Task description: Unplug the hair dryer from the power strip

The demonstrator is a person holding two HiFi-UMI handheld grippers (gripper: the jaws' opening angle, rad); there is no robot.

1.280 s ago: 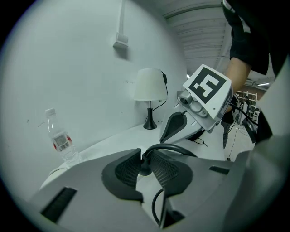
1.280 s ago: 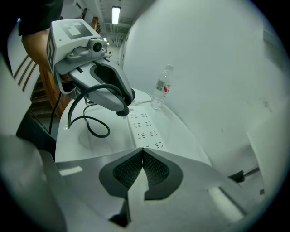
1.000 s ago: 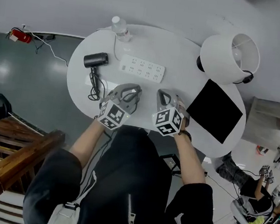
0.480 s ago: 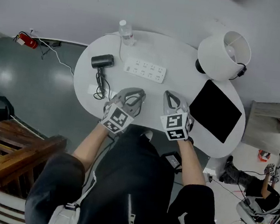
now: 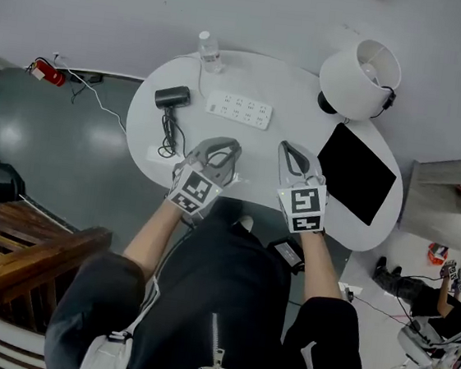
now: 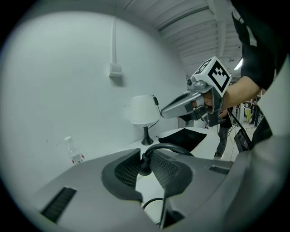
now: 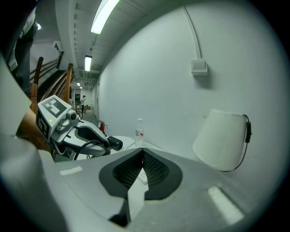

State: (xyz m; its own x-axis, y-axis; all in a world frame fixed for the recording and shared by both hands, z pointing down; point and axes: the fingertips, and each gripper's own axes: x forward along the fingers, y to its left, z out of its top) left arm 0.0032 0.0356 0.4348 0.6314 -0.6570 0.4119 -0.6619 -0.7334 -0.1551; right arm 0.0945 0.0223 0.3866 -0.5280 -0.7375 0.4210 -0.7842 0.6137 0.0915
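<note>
So the left gripper (image 5: 220,148) is pinched down on the black plug (image 6: 145,166) of the hair dryer (image 5: 173,96), with the cord (image 6: 170,147) looping up out of its jaws. The right gripper (image 5: 290,152) is closed all the way on nothing, and both sit mid-frame in the head view. The dryer itself lies on the white table (image 5: 296,84) in the upper left, with the power strip (image 5: 239,109) just to its right, not touching.

On the table (image 5: 297,104), hair dryer (image 5: 172,96) lies left of power strip (image 5: 239,110).
</note>
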